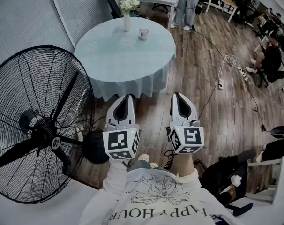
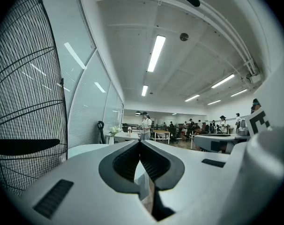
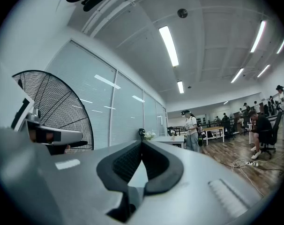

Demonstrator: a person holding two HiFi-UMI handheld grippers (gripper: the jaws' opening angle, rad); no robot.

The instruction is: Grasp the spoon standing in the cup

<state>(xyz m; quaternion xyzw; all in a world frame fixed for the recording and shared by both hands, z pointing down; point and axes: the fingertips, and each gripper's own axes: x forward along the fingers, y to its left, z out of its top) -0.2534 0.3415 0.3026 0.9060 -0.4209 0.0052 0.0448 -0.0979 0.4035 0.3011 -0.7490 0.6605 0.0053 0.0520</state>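
Observation:
A small white cup with a spoon standing in it sits on the far half of a round table covered in a pale blue cloth. Both grippers hang side by side in front of the table's near edge, well short of the cup. My left gripper is shut with nothing between its jaws. My right gripper is also shut and empty. Both point toward the table. In the two gripper views the cup is too small to make out.
A white vase of flowers stands on the table left of the cup. A large black floor fan stands close on the left. A power strip and cables lie on the wooden floor to the right. People stand and sit at the back.

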